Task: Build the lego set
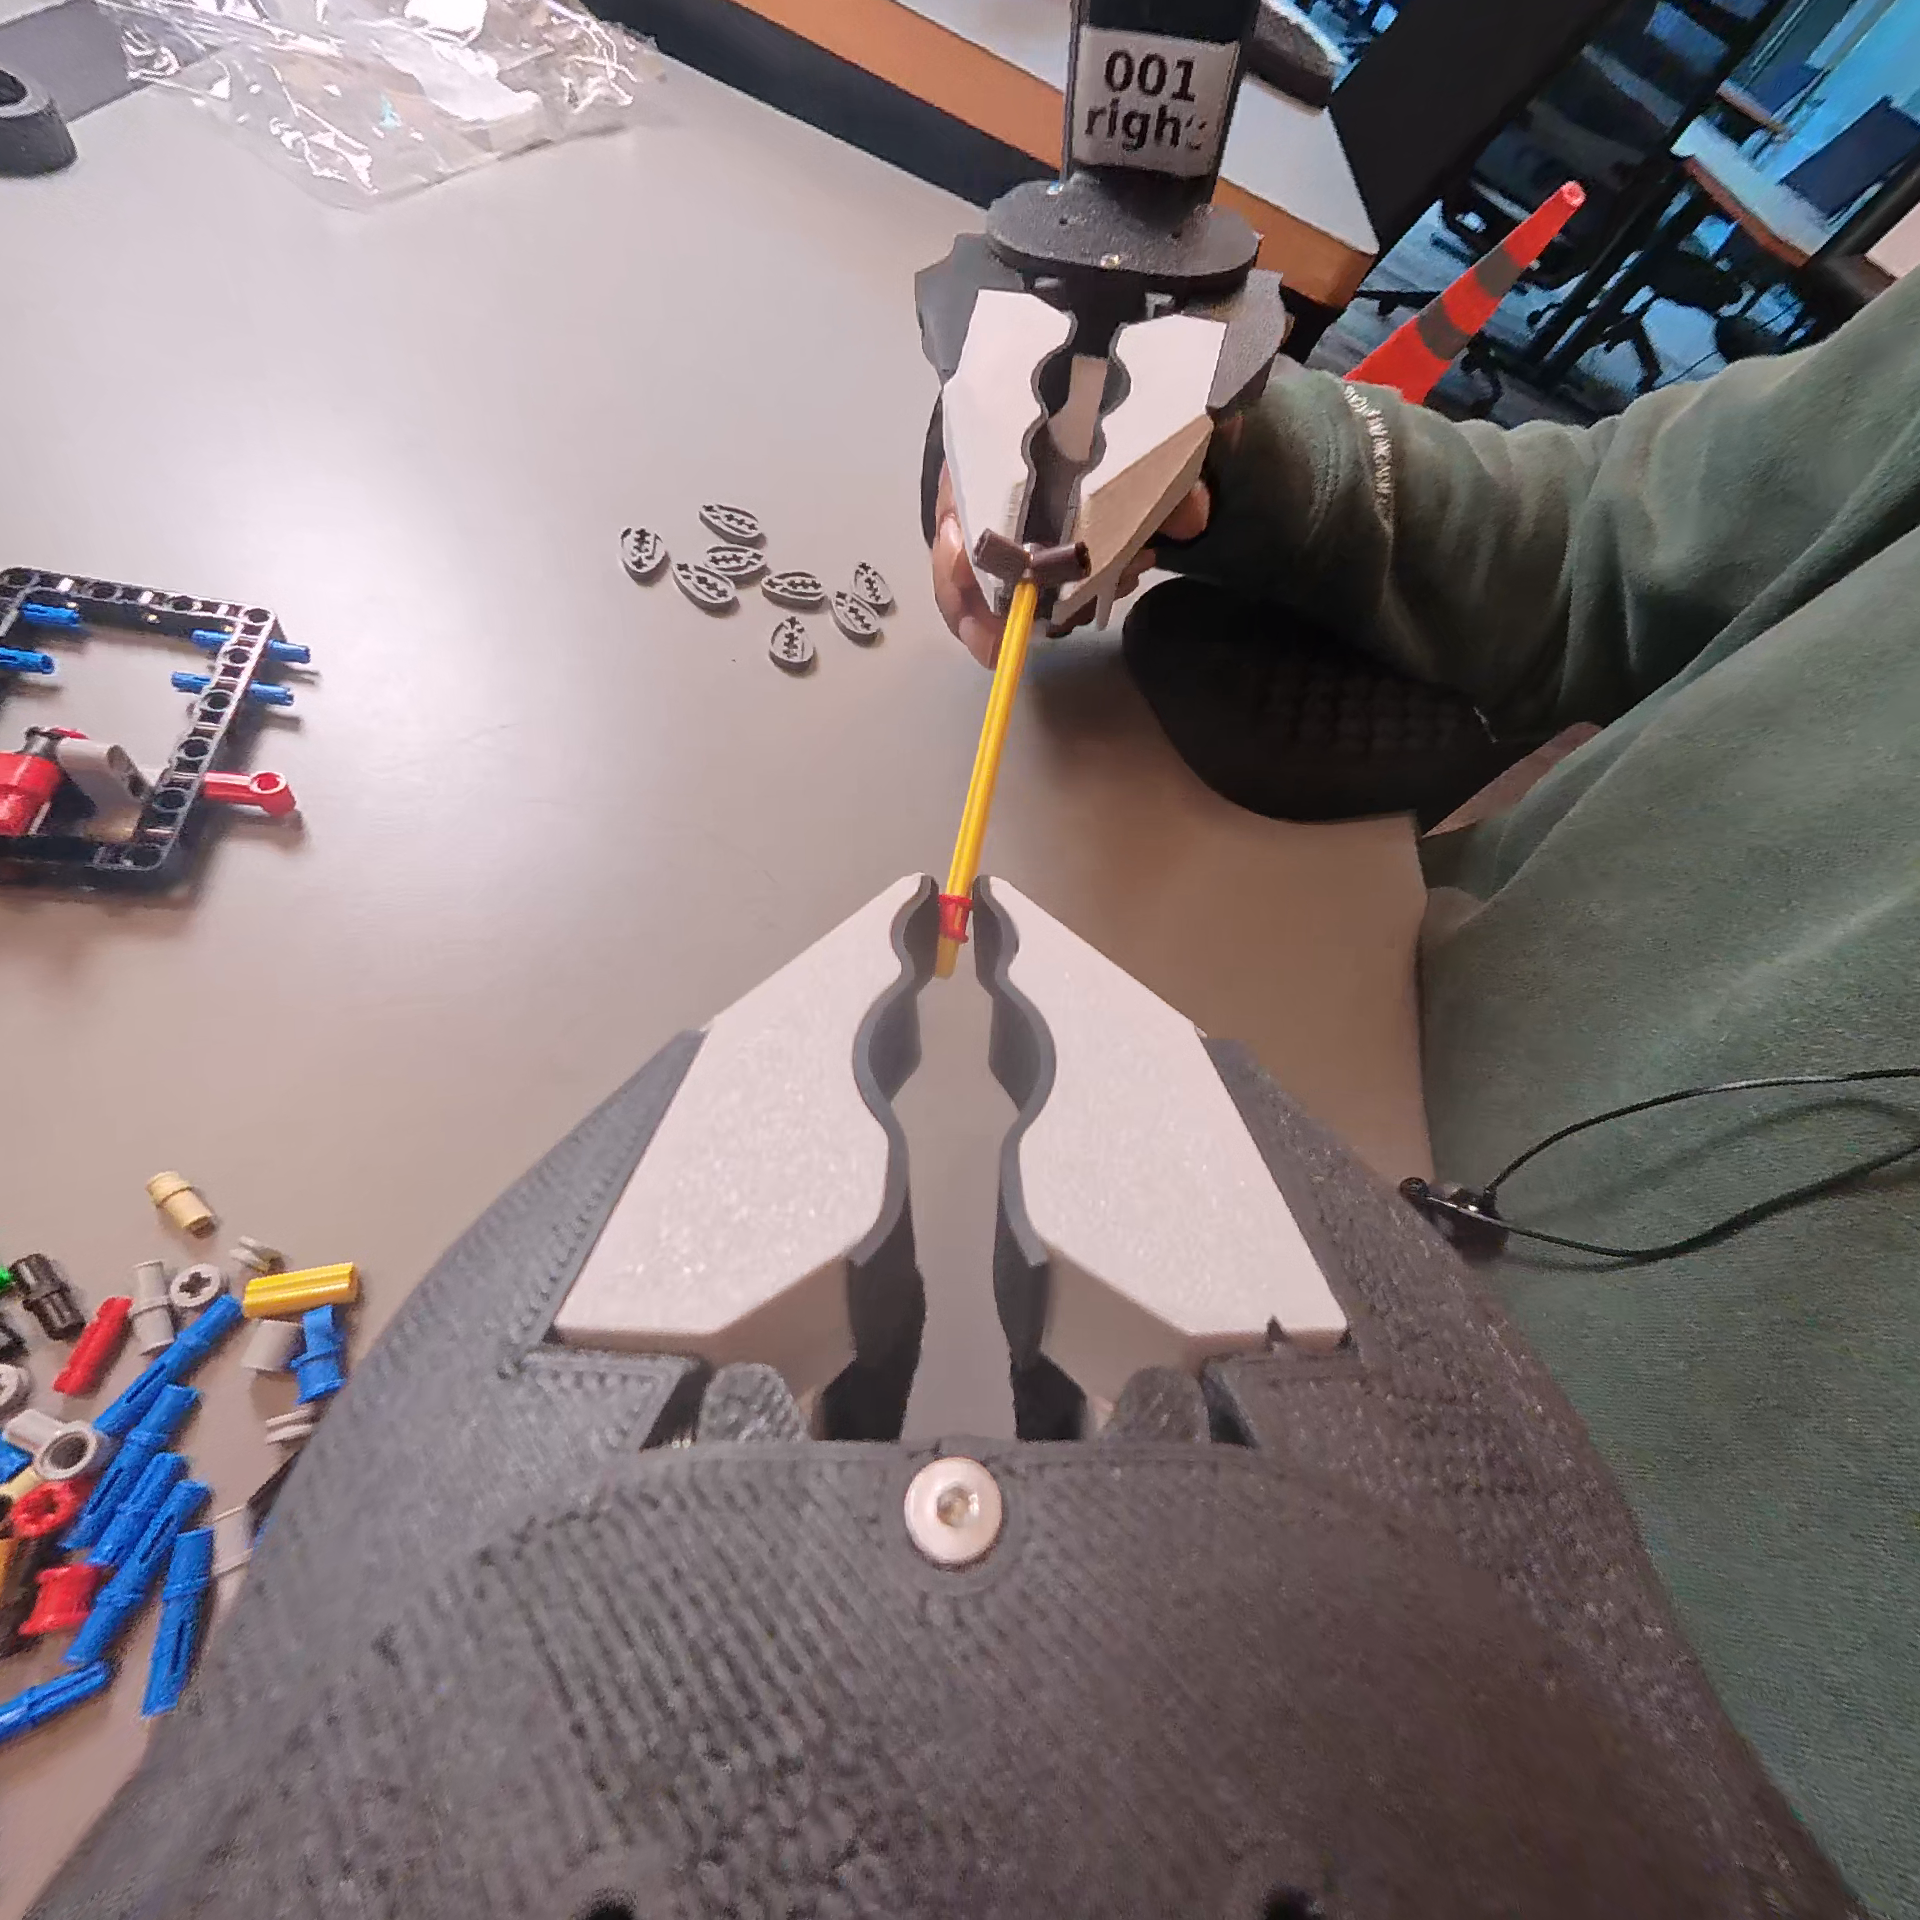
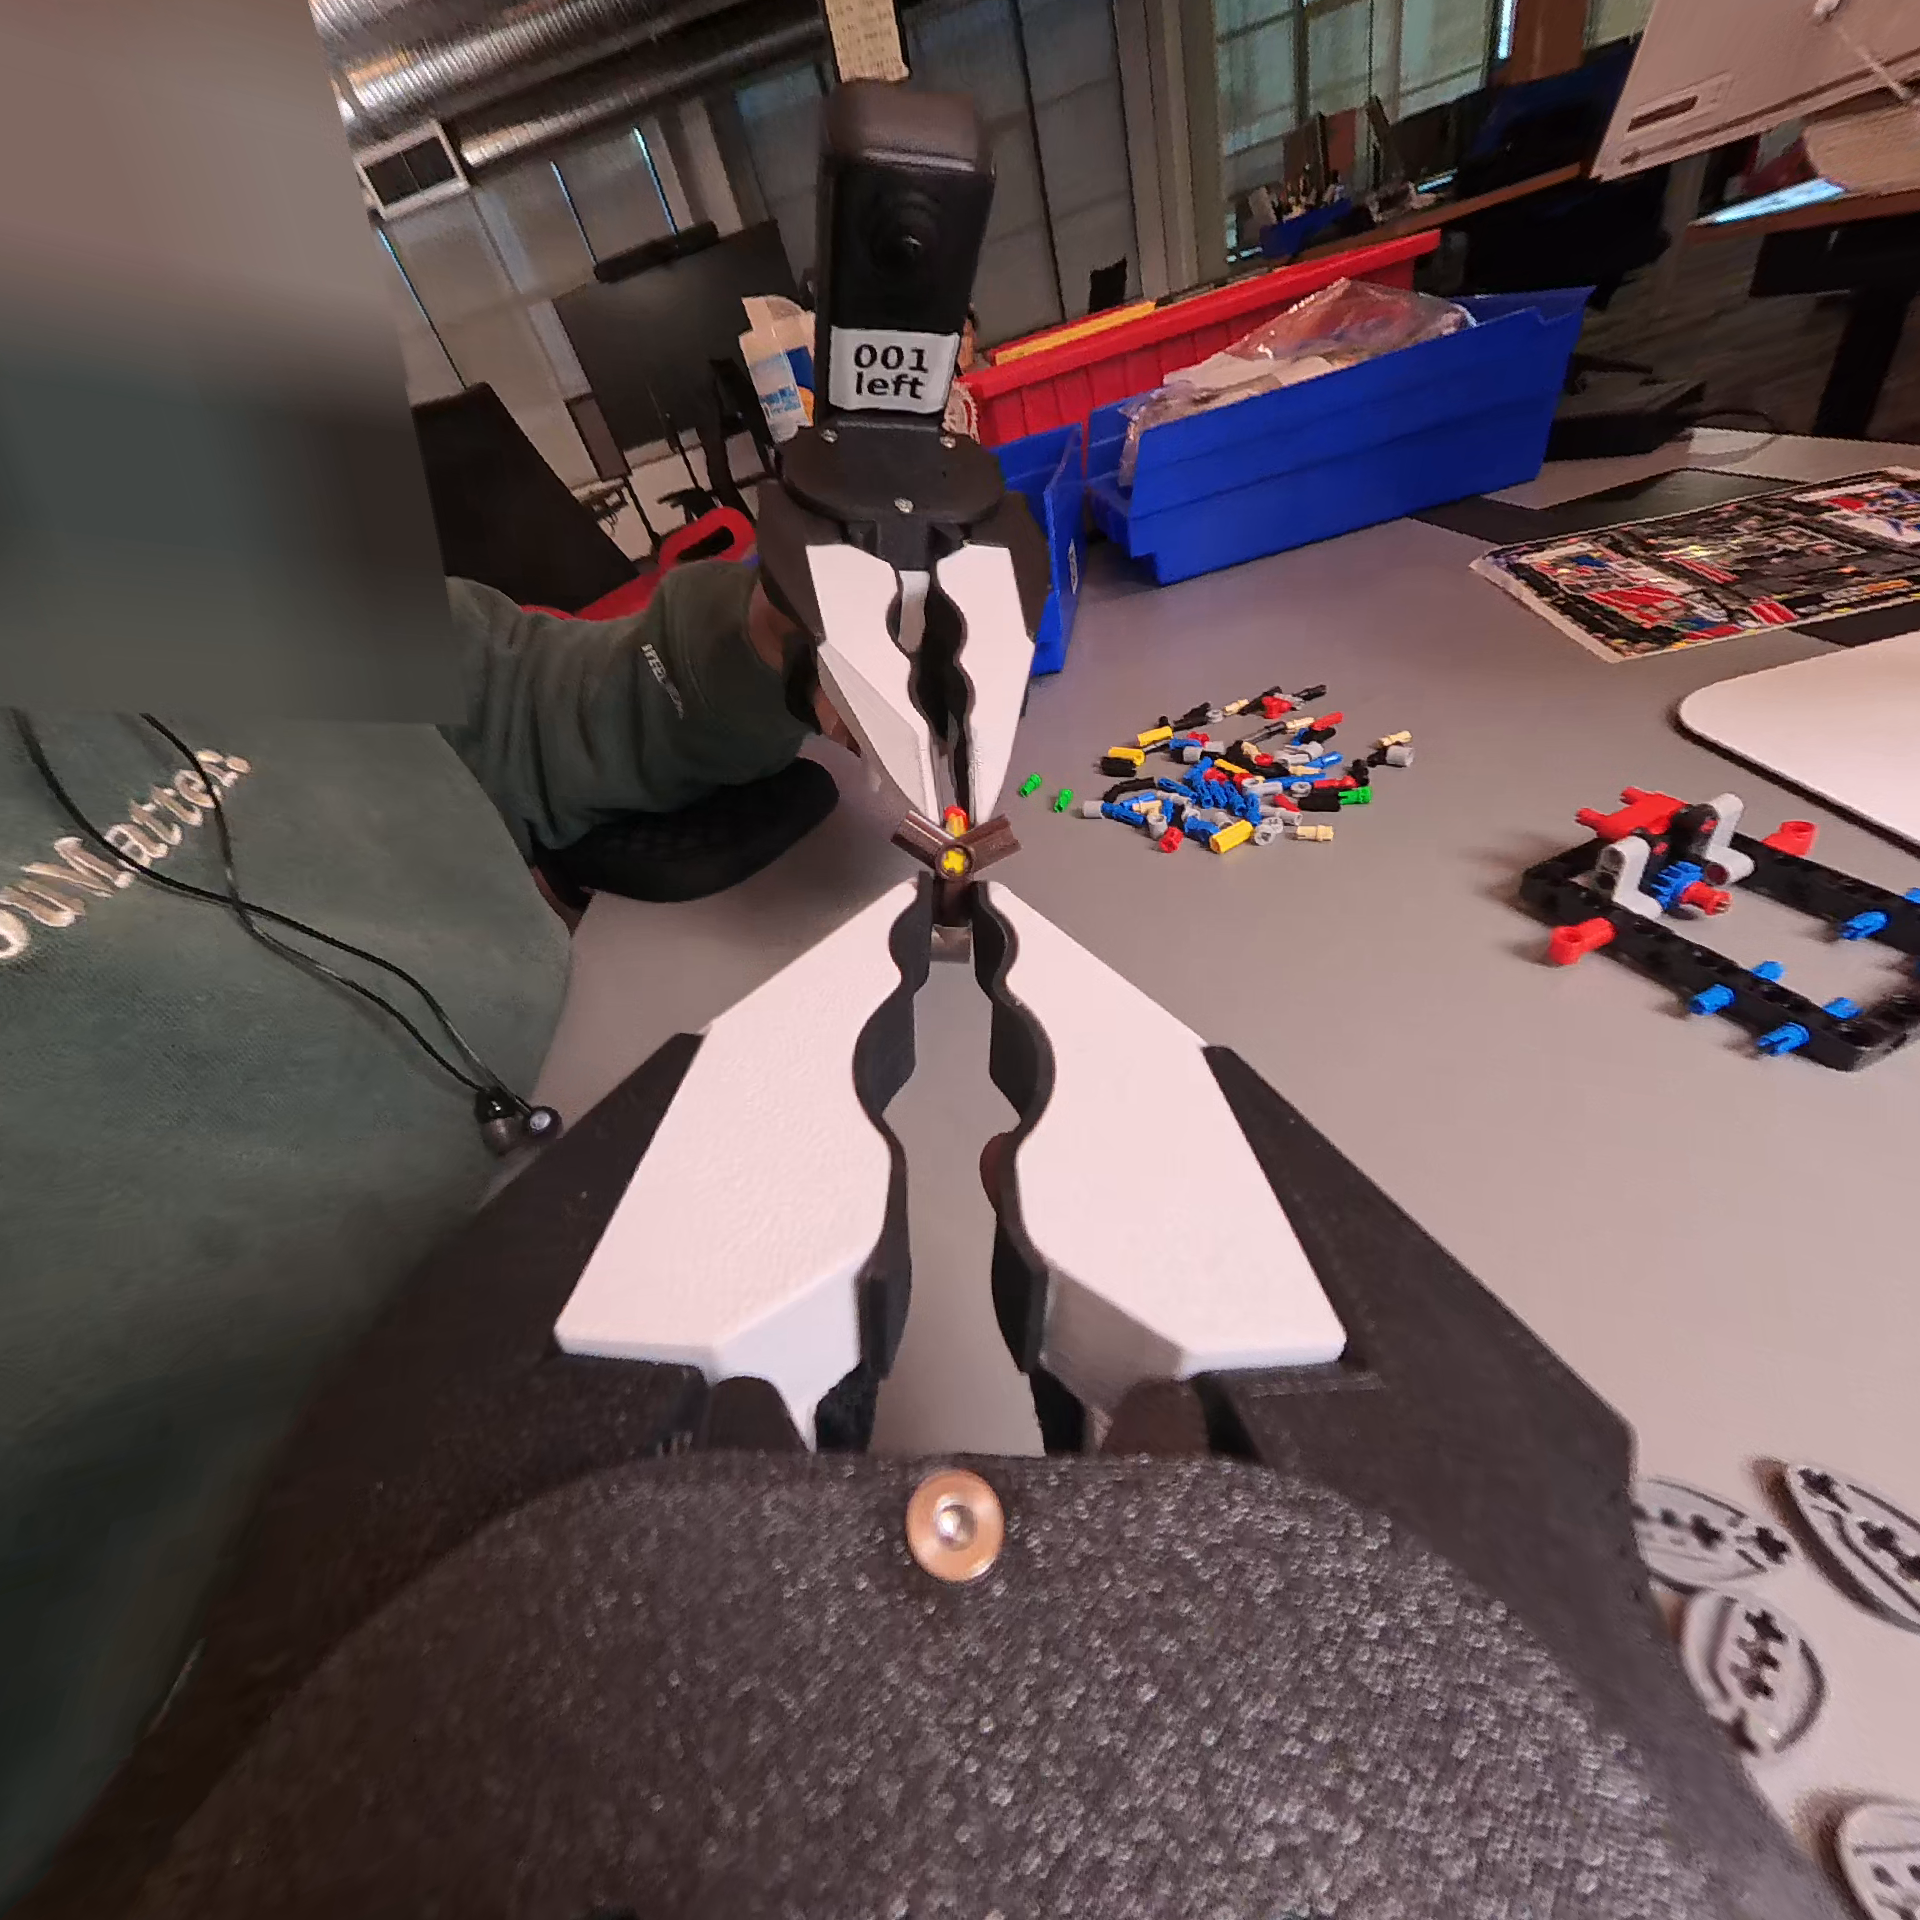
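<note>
A long yellow axle (image 1: 992, 753) spans between my two grippers above the table. My left gripper (image 1: 951, 914) is shut on the axle's near end, at a small red bush (image 1: 953, 912). My right gripper (image 2: 951, 914) is shut on a dark brown three-armed connector (image 2: 954, 847) that sits on the axle's other end (image 2: 954, 859). In the left wrist view the right gripper (image 1: 1039, 582) faces me, holding that connector (image 1: 1029, 561). In the right wrist view the left gripper (image 2: 951, 795) faces me. A partly built black frame (image 1: 197, 727) with blue pins and red parts lies at the left; it also shows in the right wrist view (image 2: 1766, 935).
A pile of loose blue, red, grey and yellow pins (image 1: 135, 1423) lies near left, also in the right wrist view (image 2: 1247, 779). Several grey oval plates (image 1: 758, 582) lie mid-table. Blue and red bins (image 2: 1330, 436), an instruction booklet (image 2: 1714, 561) and a clear bag (image 1: 395, 94) stand farther off. A green sleeve (image 1: 1507, 582) rests on the table. Spacing between my two grippers at the tips: around 7 cm.
</note>
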`<state>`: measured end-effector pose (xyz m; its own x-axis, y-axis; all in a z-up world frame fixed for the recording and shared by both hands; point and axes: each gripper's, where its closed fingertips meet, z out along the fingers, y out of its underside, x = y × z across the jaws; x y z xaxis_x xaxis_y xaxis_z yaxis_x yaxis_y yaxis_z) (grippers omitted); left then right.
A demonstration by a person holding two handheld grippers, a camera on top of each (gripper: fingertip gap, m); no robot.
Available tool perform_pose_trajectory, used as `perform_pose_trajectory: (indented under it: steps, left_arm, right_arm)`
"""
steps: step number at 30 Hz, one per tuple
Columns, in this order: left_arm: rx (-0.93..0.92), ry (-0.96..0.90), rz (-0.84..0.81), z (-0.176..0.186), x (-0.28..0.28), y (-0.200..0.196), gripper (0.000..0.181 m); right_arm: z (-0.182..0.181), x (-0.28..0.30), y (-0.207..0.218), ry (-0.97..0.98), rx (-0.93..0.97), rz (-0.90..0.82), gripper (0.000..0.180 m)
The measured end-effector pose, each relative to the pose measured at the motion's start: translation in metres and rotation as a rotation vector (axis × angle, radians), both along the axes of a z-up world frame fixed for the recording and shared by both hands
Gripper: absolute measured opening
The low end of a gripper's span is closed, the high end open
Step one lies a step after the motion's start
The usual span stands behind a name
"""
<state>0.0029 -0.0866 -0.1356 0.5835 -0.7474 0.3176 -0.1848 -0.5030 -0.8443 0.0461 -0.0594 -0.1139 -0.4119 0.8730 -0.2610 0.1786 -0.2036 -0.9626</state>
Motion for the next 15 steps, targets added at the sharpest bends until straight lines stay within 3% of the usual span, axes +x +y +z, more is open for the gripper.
perform_pose_trajectory:
  steps: [6,15]
  left_arm:
    - [0.024,0.049,0.019,-0.004,0.003,0.002,0.005]
    - [0.023,-0.063,-0.017,-0.003,0.022,0.001,0.005]
  right_arm:
    - [-0.016,-0.007,-0.005,-0.092,0.124,-0.034,0.005]
    - [-0.025,-0.021,-0.025,-0.153,0.156,-0.022,0.005]
